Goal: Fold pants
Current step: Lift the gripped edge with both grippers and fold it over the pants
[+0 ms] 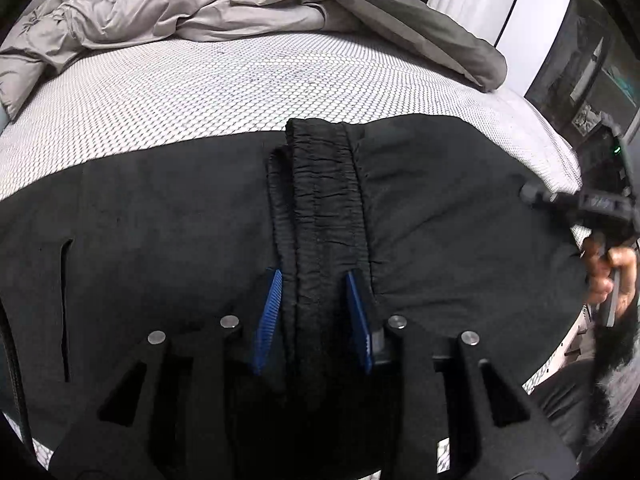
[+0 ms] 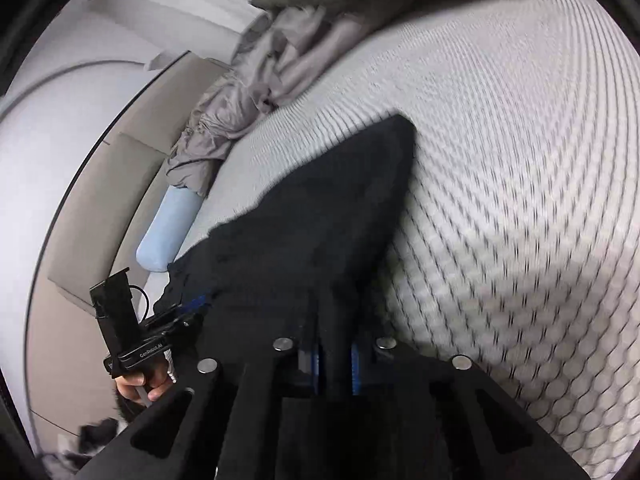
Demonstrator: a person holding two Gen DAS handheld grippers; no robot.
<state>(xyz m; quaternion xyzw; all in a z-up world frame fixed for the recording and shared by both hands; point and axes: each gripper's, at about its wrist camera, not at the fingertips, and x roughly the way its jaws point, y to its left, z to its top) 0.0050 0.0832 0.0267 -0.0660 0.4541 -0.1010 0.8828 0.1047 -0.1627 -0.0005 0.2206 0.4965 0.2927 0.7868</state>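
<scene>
The gathered waistband of the black fabric pants is gripped by the left gripper; the right gripper is closed on their cloth. Both edges should be lowered evenly, kept taut.

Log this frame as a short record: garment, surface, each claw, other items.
garment: black pants, spread flat, gathered waistband bunched
surface: white dotted mattress
left claw: blue pads either side of the waistband, fabric between them
right claw: shut on pants fabric
other: crumpled grey bedding, light blue pillow
</scene>
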